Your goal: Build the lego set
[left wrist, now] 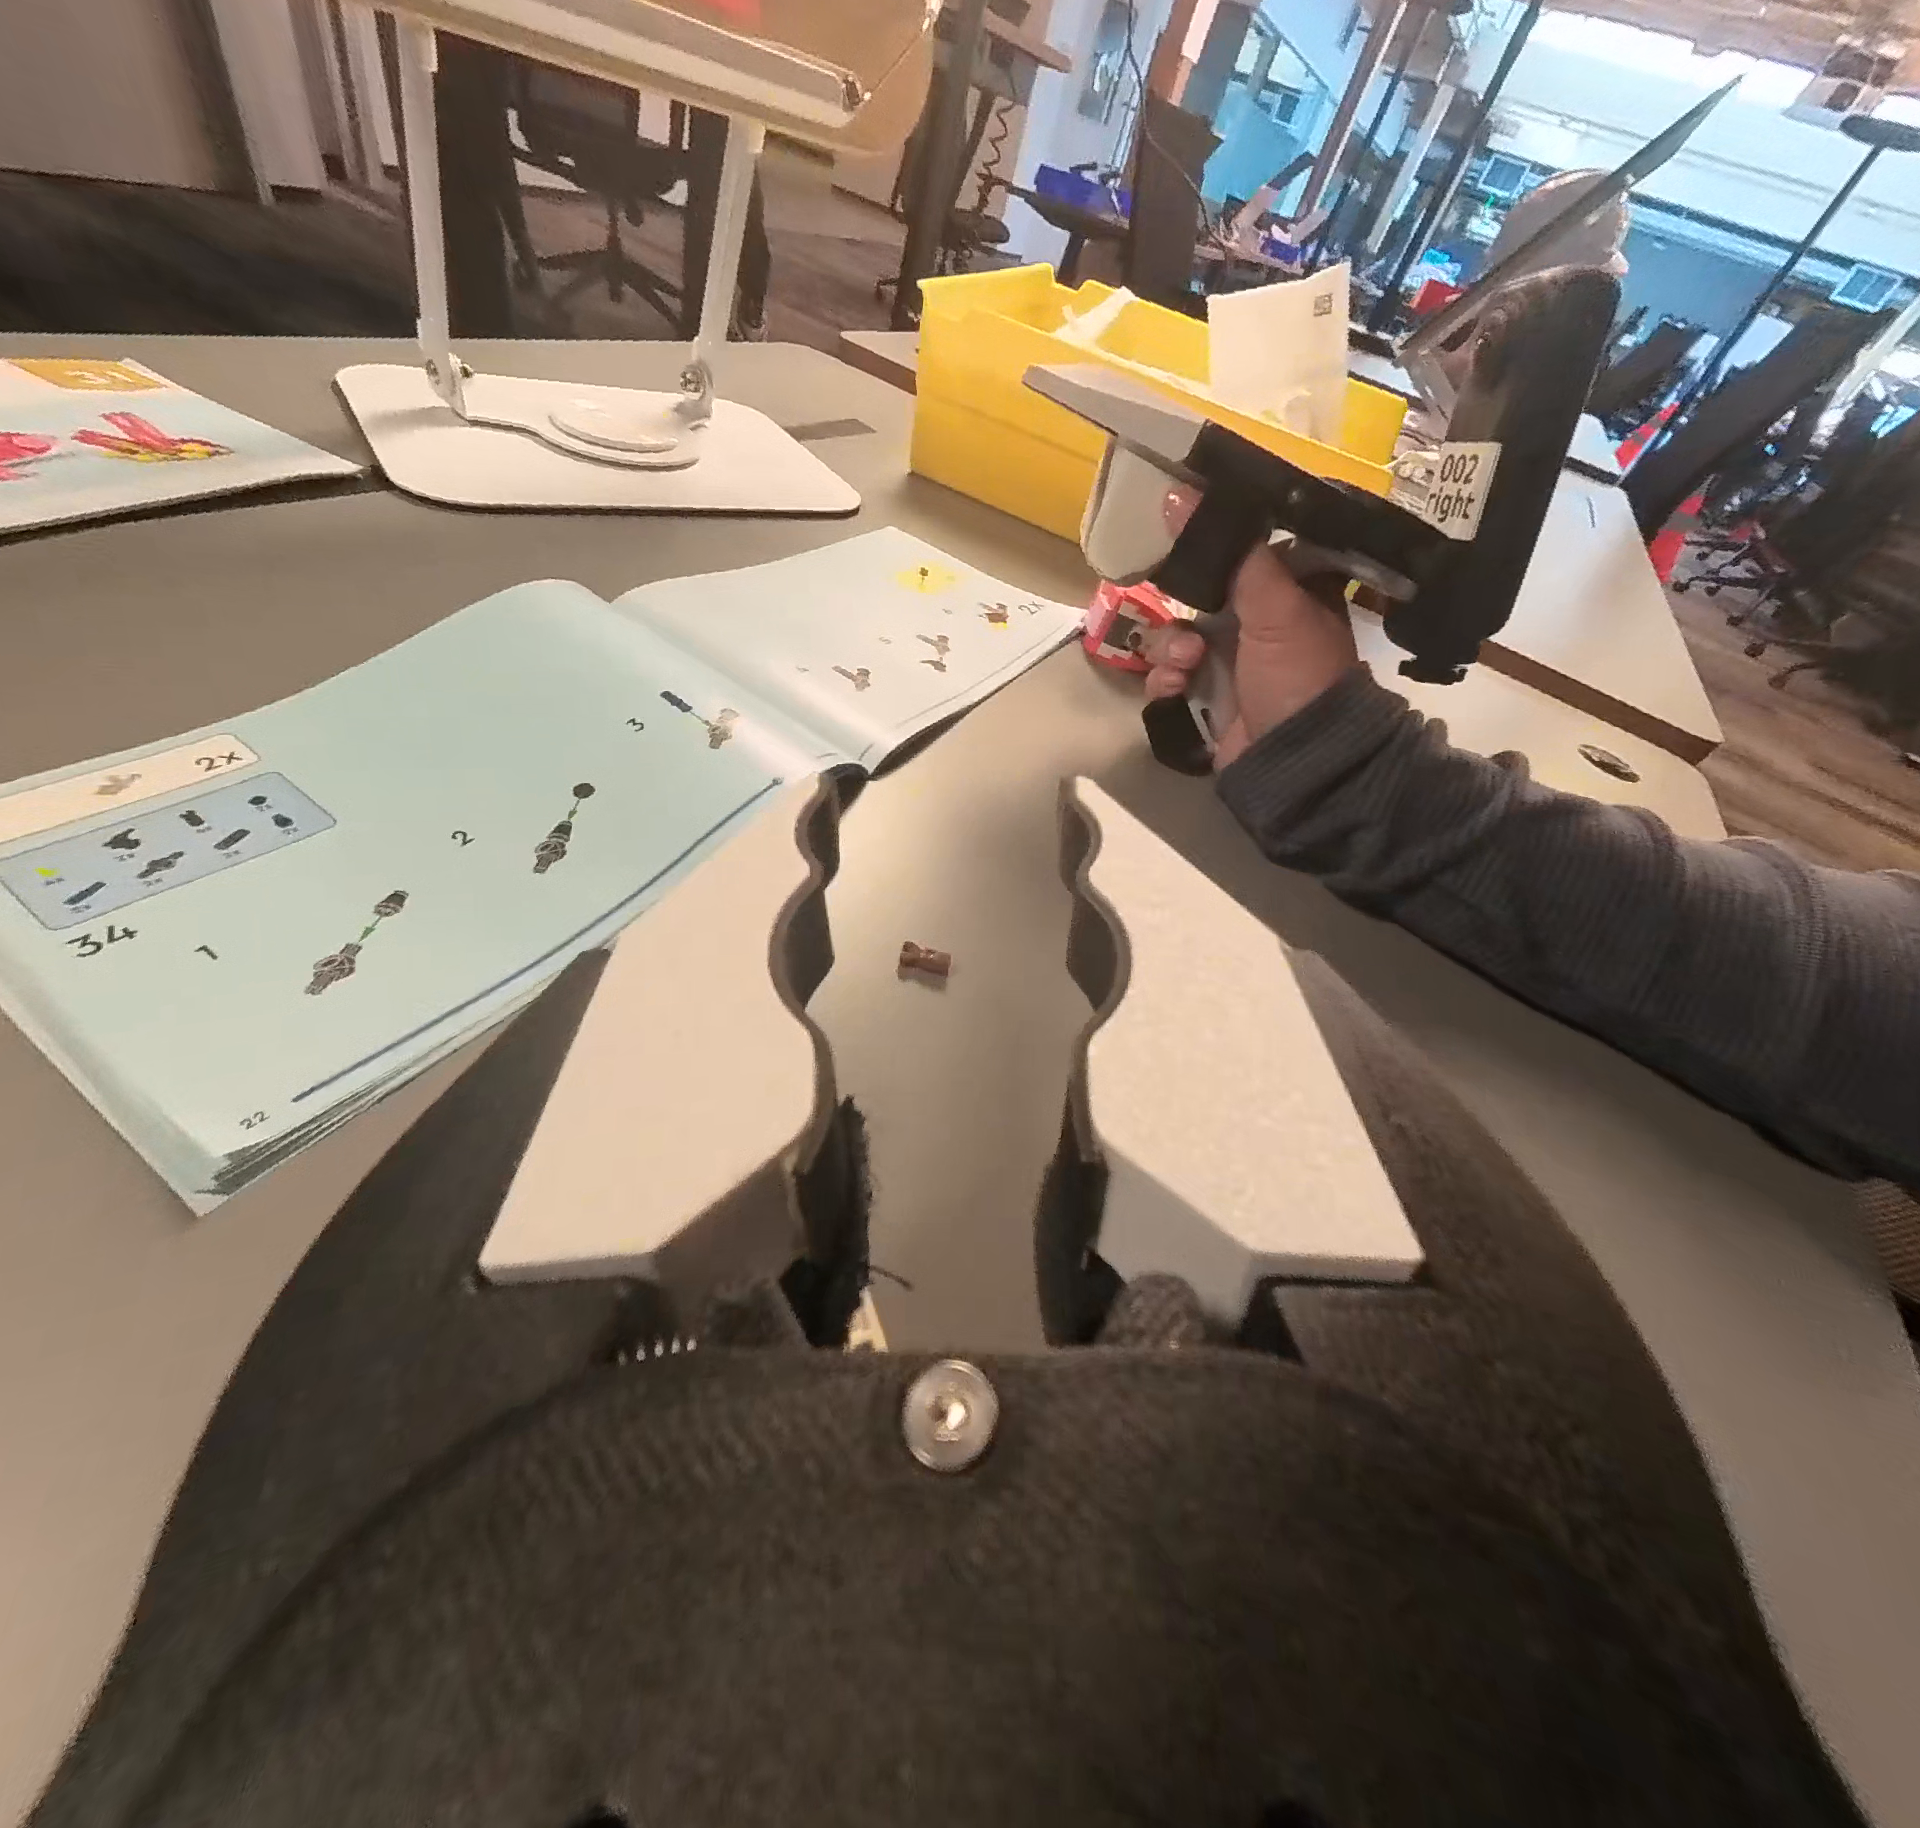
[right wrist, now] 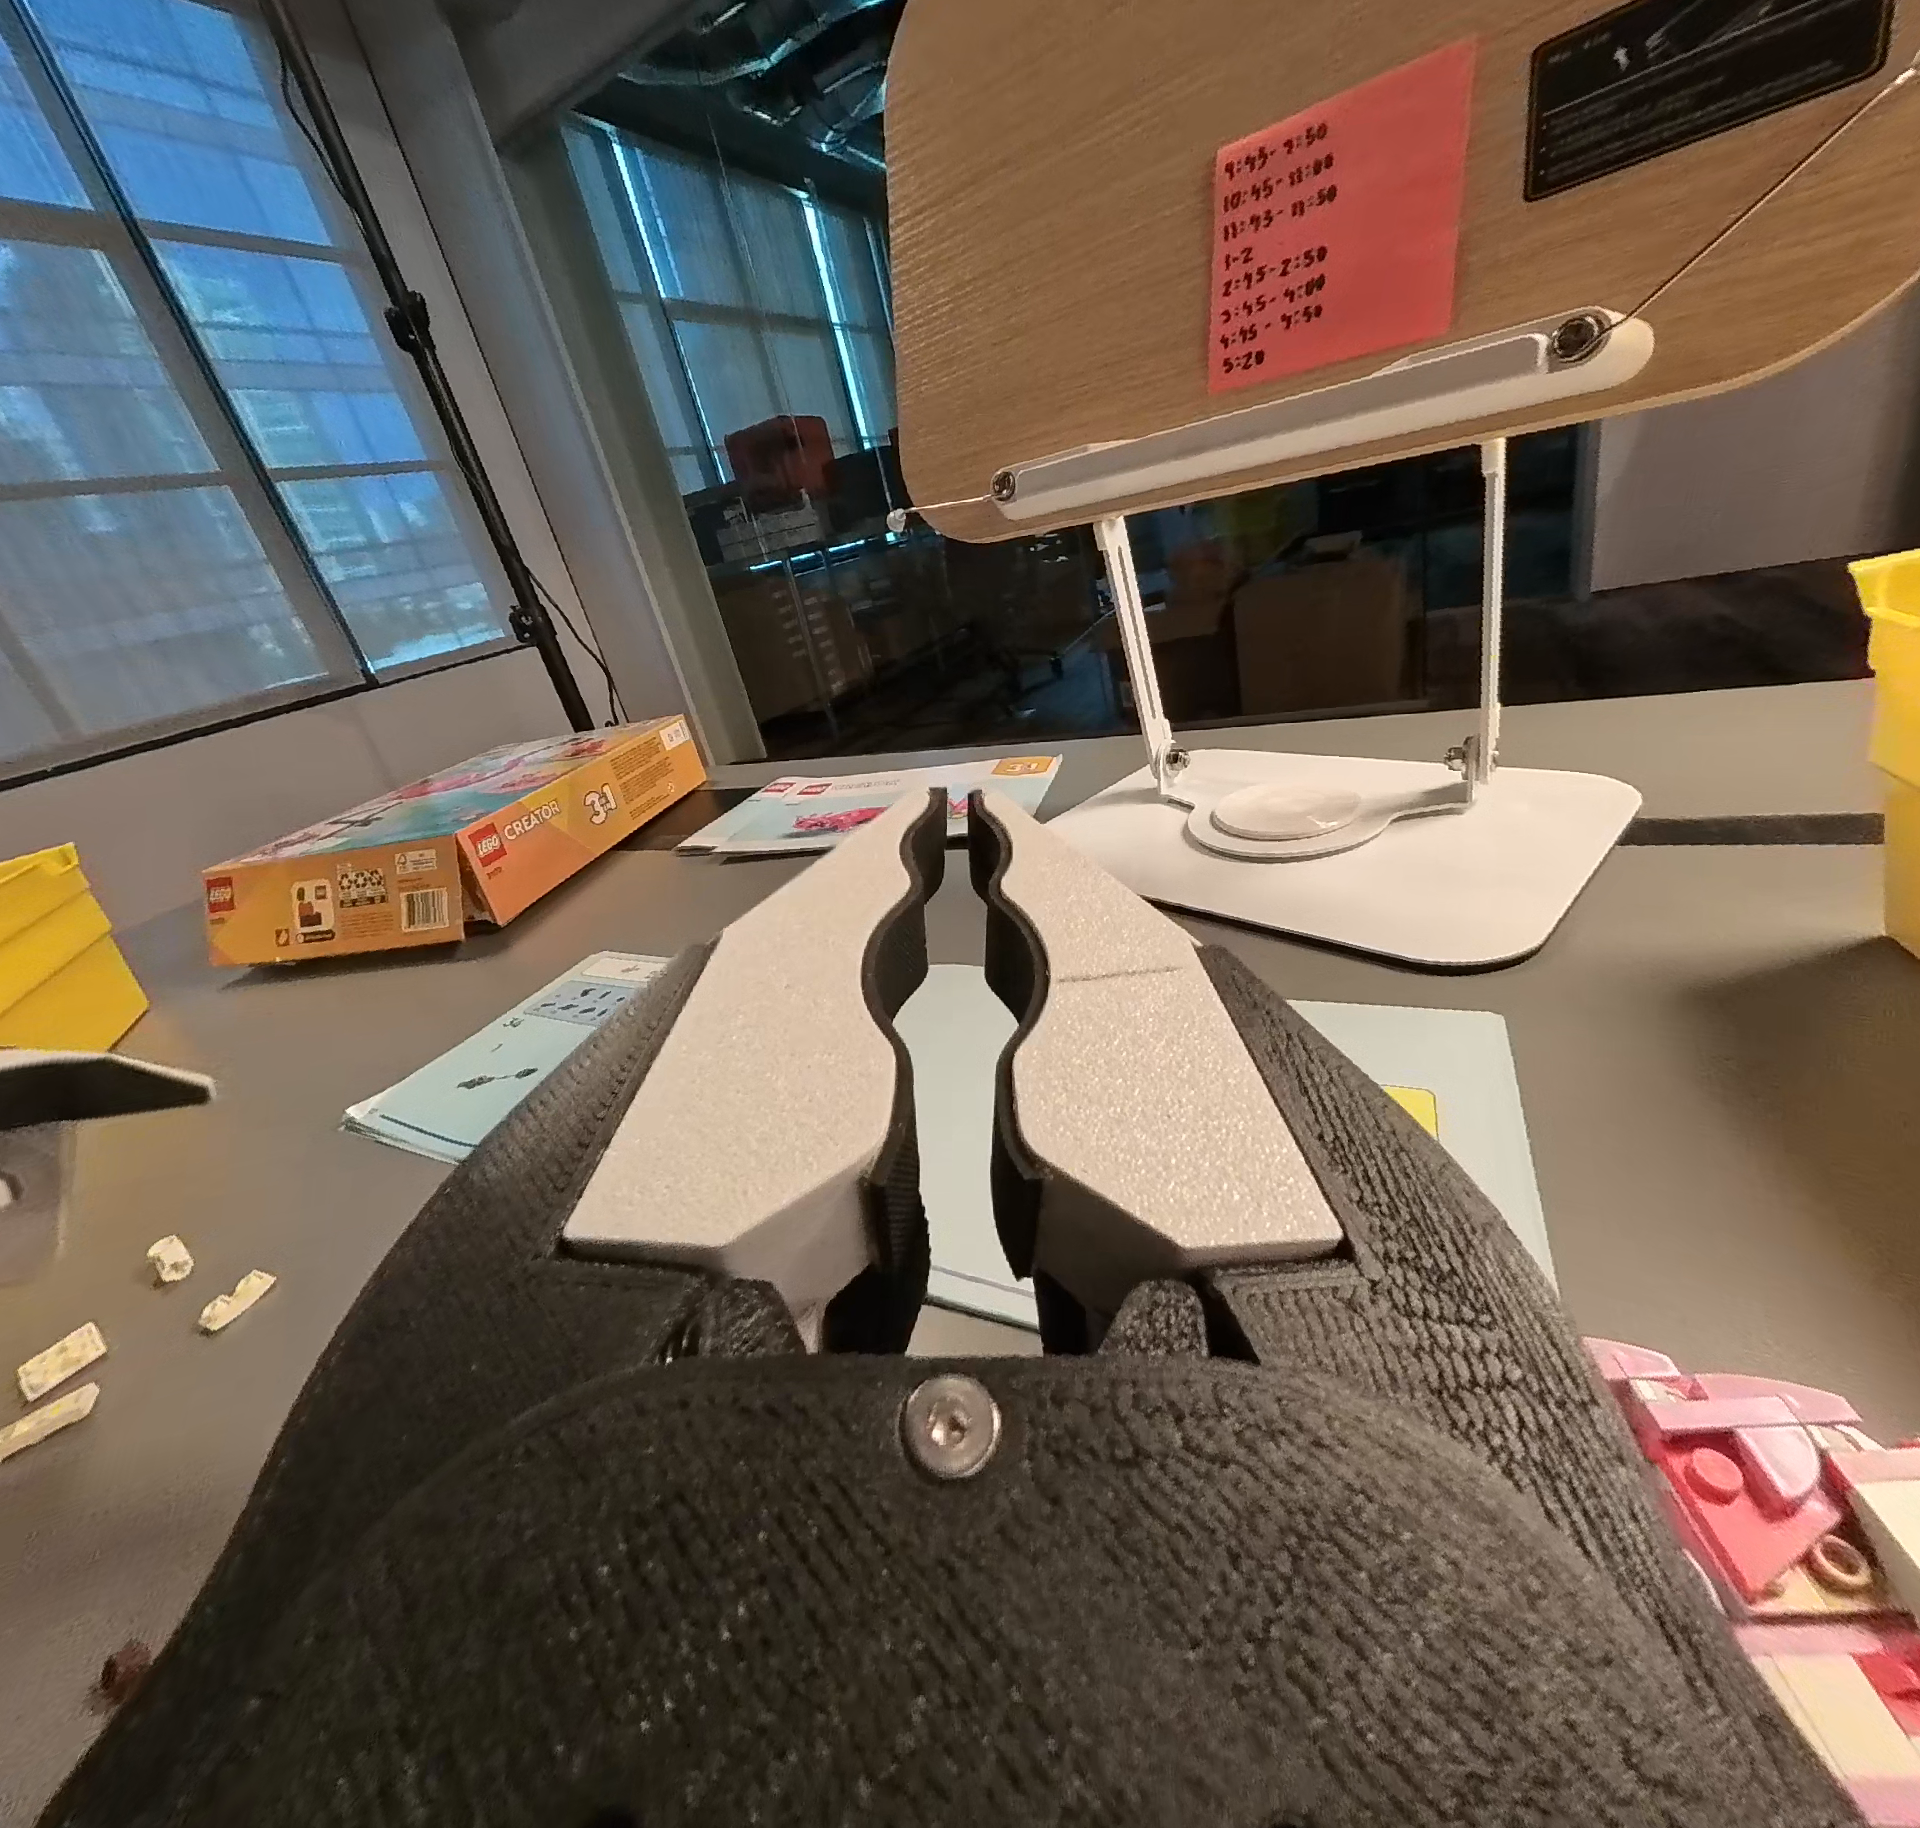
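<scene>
Leftmost on the grey table (left wrist: 312, 573) lies a closed booklet (left wrist: 125, 438), then the white stand (left wrist: 613, 428) carrying a wooden board, with an open instruction booklet (left wrist: 436, 822) in front of it. Left gripper (left wrist: 951, 791): fingers spread wide, nothing between the pads; a small brown piece (left wrist: 924, 960) lies loose on the table between the two fingers, touching neither. Further right: stacked yellow bins (left wrist: 987, 428) and a small red-and-white built block (left wrist: 1117, 630) just beyond the booklet's right corner. Right gripper (right wrist: 958, 799): held up off the table in a person's hand (left wrist: 1278, 656), tips nearly together, nothing seen between them. Its own view adds a flat orange toy box (right wrist: 447, 833), scattered white pieces (right wrist: 166, 1259) at far left and a pink pile of bricks (right wrist: 1756, 1498) at far right. Progress: one small block assembled; many parts loose.
</scene>
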A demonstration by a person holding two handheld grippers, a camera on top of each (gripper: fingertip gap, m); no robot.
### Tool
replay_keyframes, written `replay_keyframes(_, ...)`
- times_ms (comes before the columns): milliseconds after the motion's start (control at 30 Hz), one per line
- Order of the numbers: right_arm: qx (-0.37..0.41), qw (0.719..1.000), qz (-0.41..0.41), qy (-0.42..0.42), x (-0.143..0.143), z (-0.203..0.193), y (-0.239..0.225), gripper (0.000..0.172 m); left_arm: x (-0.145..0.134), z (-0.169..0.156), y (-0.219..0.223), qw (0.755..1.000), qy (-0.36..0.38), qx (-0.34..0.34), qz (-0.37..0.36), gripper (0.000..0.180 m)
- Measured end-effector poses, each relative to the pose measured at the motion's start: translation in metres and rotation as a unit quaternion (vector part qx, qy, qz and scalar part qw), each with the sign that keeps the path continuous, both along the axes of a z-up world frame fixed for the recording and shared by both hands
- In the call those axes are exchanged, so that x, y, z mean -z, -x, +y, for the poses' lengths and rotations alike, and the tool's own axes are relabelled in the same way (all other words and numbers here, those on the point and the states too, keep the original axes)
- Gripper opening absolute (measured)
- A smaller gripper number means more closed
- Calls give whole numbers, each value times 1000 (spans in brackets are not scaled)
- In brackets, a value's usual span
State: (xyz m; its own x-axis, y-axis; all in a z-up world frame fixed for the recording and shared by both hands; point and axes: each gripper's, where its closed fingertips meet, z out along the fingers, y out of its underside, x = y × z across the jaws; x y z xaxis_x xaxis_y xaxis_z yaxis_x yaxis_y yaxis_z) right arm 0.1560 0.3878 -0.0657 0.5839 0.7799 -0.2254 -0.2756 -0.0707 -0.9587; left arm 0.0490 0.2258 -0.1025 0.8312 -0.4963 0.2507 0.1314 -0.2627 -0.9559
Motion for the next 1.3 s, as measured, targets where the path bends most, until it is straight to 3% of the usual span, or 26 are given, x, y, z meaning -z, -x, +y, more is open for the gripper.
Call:
replay_keyframes(267, 0, 1000, -12, -7, 1, -2, 2, 2, -4, -2, 3, 1000, -1, 2, -29, 30)
replay_keyframes(367, 2, 1000, -12, -12, 0, -3, 2, 2, -2, -8, -13, 999, 16, 27, 16, 27)
replay_keyframes(500, 1, 1000, -10, -9, 0, -2, 1, 2, 30, -20, -34, 986, 60, 72, 139, 30)
replay_keyframes(633, -3, 1000, -14, -10, 1, -3, 3, 2, 43, -39, -62, 976, 89, 144, 140, 34)
replay_keyframes(800, -7, 1000, -15, -9, 1, -3, 5, 2, 63, -45, -67, 958, 119, 146, 217, 36)
replay_keyframes(967, -7, 1000, -8, -4, 1, -2, 4, 2, 75, -50, -68, 948, 154, 167, 221, 32)
replay_keyframes(1167, -8, 1000, -9, -3, 1, -2, 4, 2, 79, -57, -64, 940, 167, 194, 227, 7)
replay_keyframes(1300, -8, 1000, -11, -4, 1, -3, 4, 2, 79, -56, -58, 938, 172, 189, 232, 7)
